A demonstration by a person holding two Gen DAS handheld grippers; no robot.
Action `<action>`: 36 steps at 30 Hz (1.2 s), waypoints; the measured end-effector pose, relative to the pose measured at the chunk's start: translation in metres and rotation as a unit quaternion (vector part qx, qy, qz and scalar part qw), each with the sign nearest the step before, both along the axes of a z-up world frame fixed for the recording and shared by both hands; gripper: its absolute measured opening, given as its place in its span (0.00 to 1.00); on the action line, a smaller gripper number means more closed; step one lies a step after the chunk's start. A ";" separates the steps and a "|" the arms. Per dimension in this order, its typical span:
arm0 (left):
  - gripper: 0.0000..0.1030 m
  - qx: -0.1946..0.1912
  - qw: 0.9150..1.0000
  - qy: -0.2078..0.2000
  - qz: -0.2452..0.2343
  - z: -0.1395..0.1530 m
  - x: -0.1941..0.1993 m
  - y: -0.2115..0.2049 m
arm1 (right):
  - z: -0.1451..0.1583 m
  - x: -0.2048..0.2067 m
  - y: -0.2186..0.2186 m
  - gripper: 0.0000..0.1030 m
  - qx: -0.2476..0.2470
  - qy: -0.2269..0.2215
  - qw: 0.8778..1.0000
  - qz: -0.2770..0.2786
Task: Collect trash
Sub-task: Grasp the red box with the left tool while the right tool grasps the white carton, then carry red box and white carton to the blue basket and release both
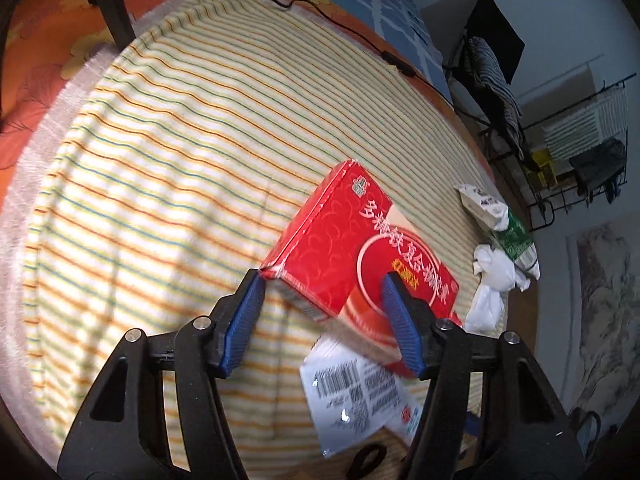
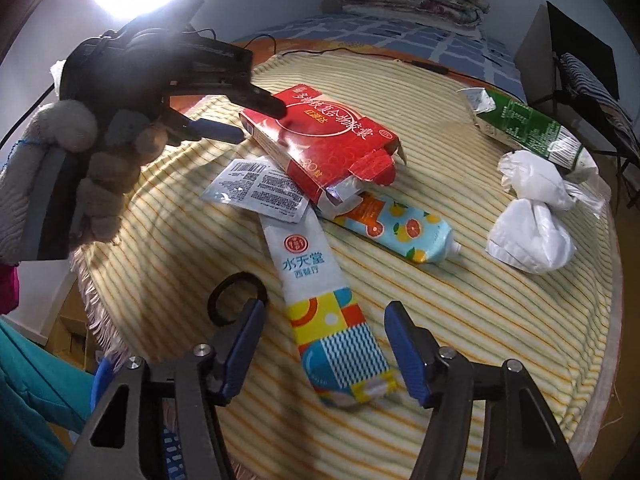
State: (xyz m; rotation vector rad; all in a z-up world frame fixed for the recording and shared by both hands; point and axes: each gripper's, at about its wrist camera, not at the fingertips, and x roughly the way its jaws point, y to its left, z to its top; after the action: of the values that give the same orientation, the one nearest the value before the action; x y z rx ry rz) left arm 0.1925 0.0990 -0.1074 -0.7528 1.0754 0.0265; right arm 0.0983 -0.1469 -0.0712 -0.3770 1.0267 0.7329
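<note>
My left gripper [image 1: 323, 278] is shut on the near end of a red box [image 1: 344, 240], one pad at its lower corner and the other on its printed top. In the right wrist view a gloved hand [image 2: 100, 152] holds that gripper [image 2: 260, 122] at the red box [image 2: 320, 132], whose open far end rests on a citrus-print tube [image 2: 400, 228]. My right gripper [image 2: 325, 308] stands open astride the lower end of a long white and colourful sachet [image 2: 320, 280], its pads clear of it. A white barcode sachet [image 2: 256, 188] lies under the box.
A knotted white plastic bag [image 2: 532, 220] and a crushed green carton [image 2: 520, 124] lie at the right of the striped blanket [image 2: 440, 340]. A black hair tie [image 2: 236, 298] lies by my right gripper's left finger. A black cable [image 1: 360, 40] crosses the far edge.
</note>
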 end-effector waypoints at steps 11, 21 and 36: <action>0.41 0.009 0.999 -0.037 0.012 0.010 0.013 0.001 | -0.014 0.010 0.011 0.52 -0.007 0.015 1.000 0.006; 0.30 0.063 0.994 -0.084 -0.019 0.048 0.011 -0.014 | -0.013 0.011 0.015 0.34 -0.007 0.012 1.000 0.014; 0.22 0.156 0.978 -0.135 -0.016 0.105 -0.005 -0.012 | 0.017 0.011 -0.021 0.18 0.055 0.045 0.997 -0.016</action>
State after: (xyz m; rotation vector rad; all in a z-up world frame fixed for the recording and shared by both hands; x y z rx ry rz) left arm 0.1875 0.0865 -0.0022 -0.4394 0.8000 0.0624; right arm 0.1090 -0.1677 -0.0540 -0.2339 1.0690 0.7799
